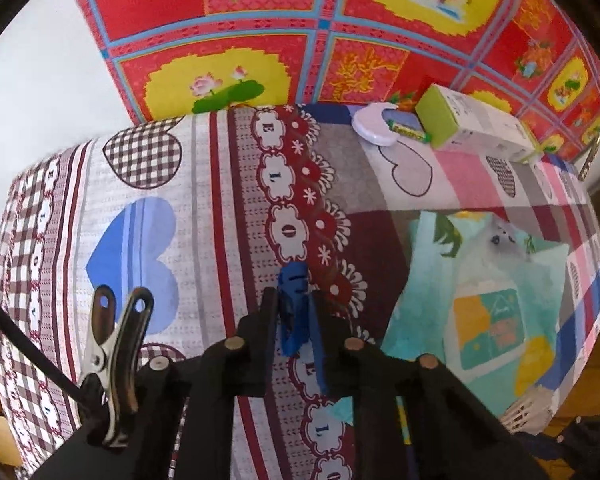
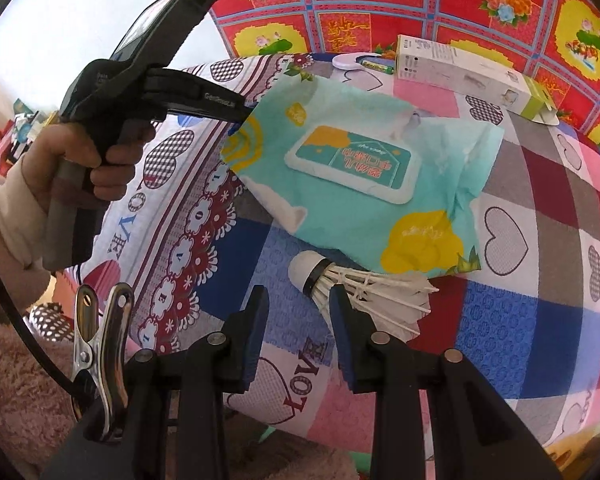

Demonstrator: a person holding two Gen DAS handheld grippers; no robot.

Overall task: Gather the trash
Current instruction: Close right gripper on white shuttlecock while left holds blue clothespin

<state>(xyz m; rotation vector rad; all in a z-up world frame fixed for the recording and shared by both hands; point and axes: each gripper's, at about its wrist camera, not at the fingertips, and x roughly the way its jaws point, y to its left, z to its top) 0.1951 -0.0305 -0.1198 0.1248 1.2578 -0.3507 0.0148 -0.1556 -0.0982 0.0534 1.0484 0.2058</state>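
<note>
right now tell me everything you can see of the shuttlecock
The shuttlecock lies on its side on the patchwork cloth, white rounded cork with a dark band pointing upper left, white feathers fanned to the right. Its skirt touches the teal wipes pack above it. The right gripper hovers open, one finger overlapping its feathers.

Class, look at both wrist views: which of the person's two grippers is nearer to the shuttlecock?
Right. The right gripper stands open directly in front of the shuttlecock, one finger overlapping its feathers. The left gripper sits farther off, at the far corner of the wipes pack.
</note>
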